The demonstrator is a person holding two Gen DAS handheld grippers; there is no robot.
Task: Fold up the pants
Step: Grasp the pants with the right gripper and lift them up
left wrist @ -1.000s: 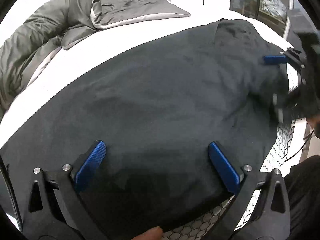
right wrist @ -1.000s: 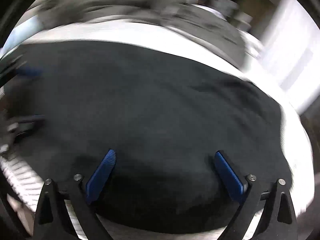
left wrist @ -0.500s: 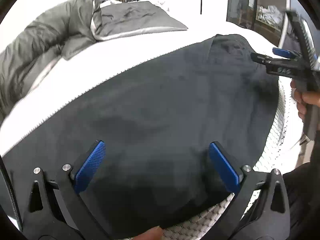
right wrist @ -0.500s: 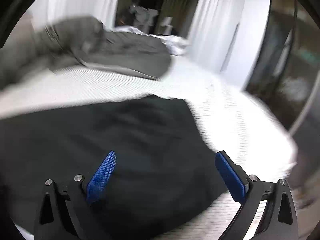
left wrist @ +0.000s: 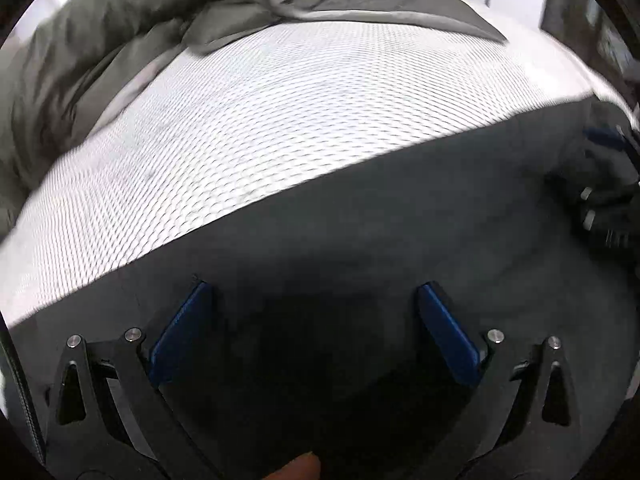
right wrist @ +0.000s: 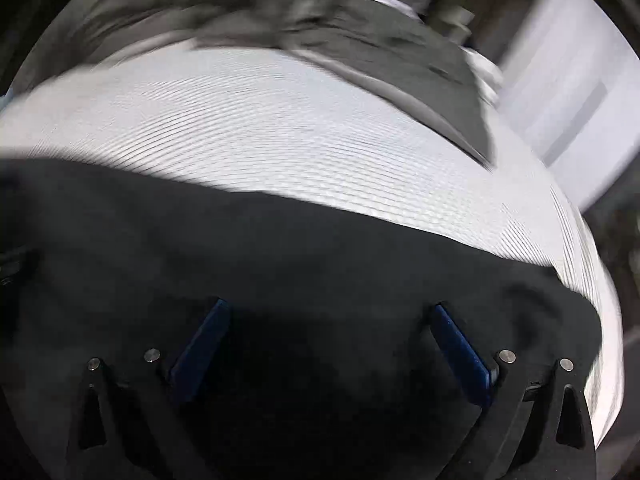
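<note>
Black pants (left wrist: 380, 220) lie spread across the near part of a white bed. They fill the lower half of the left wrist view and of the right wrist view (right wrist: 280, 248). My left gripper (left wrist: 314, 312) hovers low over the dark cloth, jaws wide open, nothing between the blue pads (left wrist: 182, 334). My right gripper (right wrist: 330, 332) is also open over the cloth, near the pants' right end. The right gripper shows as a dark blur with a blue pad at the right edge of the left wrist view (left wrist: 608, 184).
The white textured mattress (left wrist: 280, 112) stretches beyond the pants. A rumpled grey duvet (left wrist: 100, 40) and a grey pillow (right wrist: 400, 52) lie at the far side. A fingertip (left wrist: 300, 470) shows at the bottom edge. White wall or curtain (right wrist: 580, 92) stands far right.
Both grippers have dropped and tilted toward the pants' far edge, so more white mattress now shows beyond the cloth. The right gripper swung back over the pants. Both stay open.
</note>
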